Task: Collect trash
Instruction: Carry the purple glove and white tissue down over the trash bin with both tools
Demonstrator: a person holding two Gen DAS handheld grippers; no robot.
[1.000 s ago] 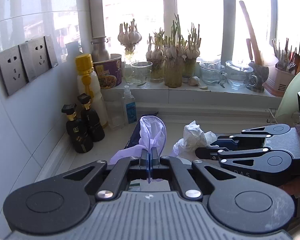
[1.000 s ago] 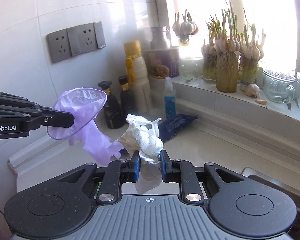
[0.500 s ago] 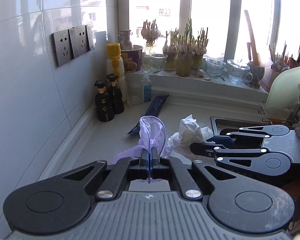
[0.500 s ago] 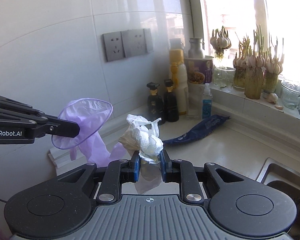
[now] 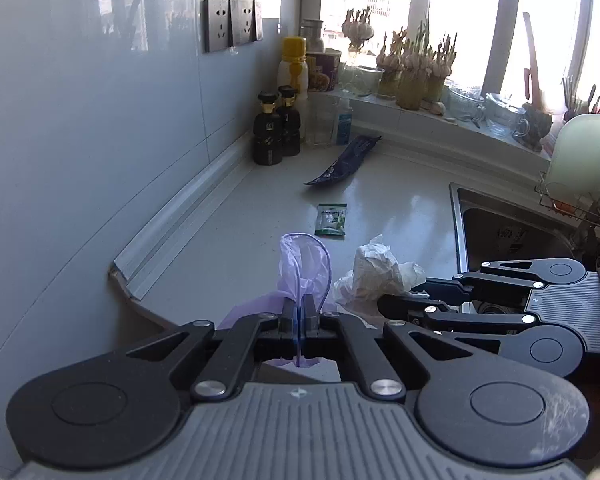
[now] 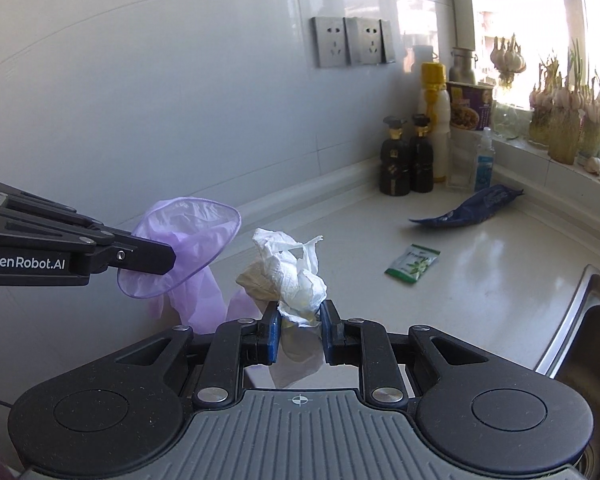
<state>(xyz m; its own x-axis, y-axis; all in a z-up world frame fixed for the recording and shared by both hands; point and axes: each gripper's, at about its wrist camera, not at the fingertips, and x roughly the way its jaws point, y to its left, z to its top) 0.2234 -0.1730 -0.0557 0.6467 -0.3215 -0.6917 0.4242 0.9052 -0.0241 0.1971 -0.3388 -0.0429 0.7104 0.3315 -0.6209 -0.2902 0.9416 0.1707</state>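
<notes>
pulling back: green packet [image 5: 331, 220] now visible; both tongs still gripping.

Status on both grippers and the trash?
Left gripper shut on purple glove. Right gripper shut on tissue wad. Green packet and blue wrapper left on counter. Nothing blocking.

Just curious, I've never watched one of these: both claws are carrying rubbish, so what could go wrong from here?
The purple glove is pinched only at its thin cuff by the left claw, so it might slip free. The crumpled tissue in the right claw is loose and could tear or drop. The green packet and blue wrapper lie on the counter and could be forgotten.
</notes>
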